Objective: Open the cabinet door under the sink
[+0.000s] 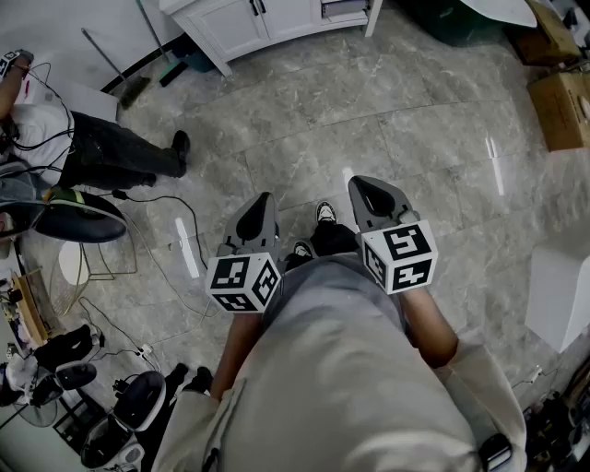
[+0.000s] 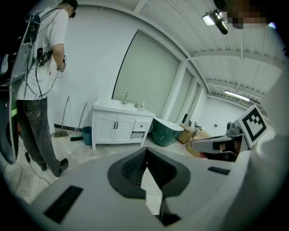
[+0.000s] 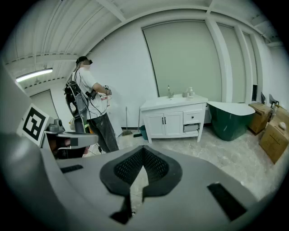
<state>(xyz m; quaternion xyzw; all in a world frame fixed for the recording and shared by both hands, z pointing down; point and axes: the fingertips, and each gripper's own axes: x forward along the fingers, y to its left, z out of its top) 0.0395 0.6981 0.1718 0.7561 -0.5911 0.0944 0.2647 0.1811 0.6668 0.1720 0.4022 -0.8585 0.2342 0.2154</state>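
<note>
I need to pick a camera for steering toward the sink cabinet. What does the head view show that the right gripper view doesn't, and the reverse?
Only the head view: the wearer's shoes on the floor and a dark chair at the left. Only the right gripper view: the faucet on the cabinet's top and a ceiling light. Both: the white cabinet with its doors shut, the broom beside it, and a bystander.
</note>
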